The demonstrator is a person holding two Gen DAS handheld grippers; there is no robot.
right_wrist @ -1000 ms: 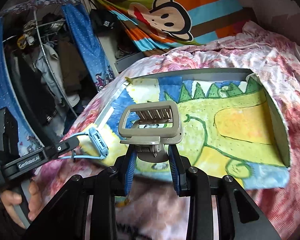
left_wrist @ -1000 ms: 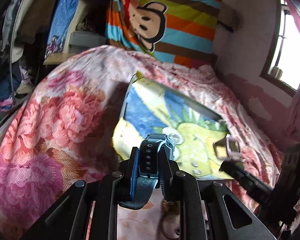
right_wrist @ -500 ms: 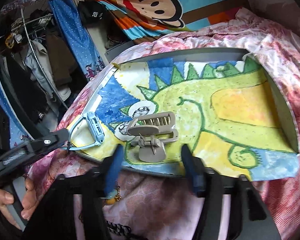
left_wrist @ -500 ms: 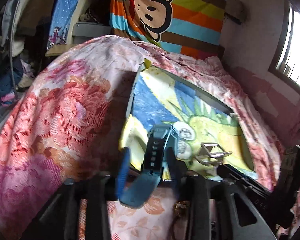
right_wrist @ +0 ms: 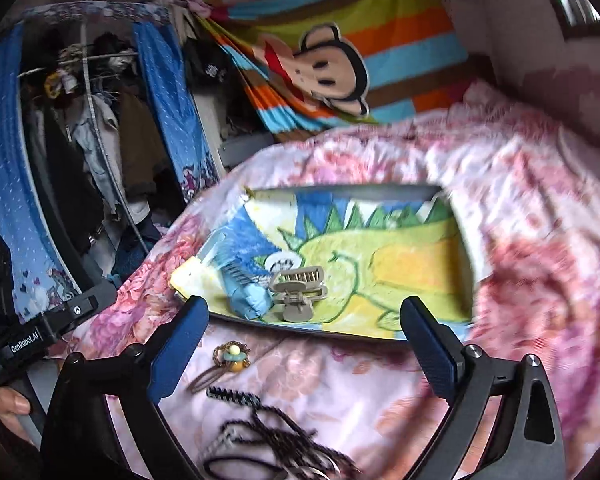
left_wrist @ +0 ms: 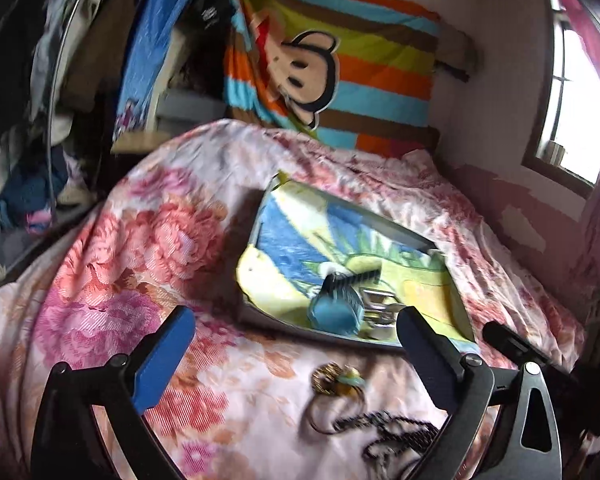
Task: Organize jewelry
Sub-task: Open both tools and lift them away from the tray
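Observation:
A blue smartwatch [left_wrist: 334,310] [right_wrist: 246,296] and a beige claw hair clip [left_wrist: 380,312] [right_wrist: 298,292] lie side by side at the near end of a shallow tray [left_wrist: 360,222] [right_wrist: 380,192] lined with a dinosaur drawing. My left gripper [left_wrist: 293,316] hovers just short of the tray, its jaws opening wide with nothing between them. My right gripper [right_wrist: 305,306] also hangs back from the tray, jaws opening and empty. On the floral bedspread in front of the tray lie a beaded hair tie [left_wrist: 338,380] [right_wrist: 230,354] and a dark braided cord [left_wrist: 392,432] [right_wrist: 276,436].
The tray rests on a floral bedspread [left_wrist: 140,248]. A striped monkey blanket [left_wrist: 332,68] hangs behind, a clothes rack [right_wrist: 92,128] stands at the left and a window [left_wrist: 572,92] is at the right. A hand [right_wrist: 8,404] holds the left gripper's handle.
Both grippers went from shut to wide open, releasing the watch and the clip into the tray. Both have pulled back and up, away from the tray.

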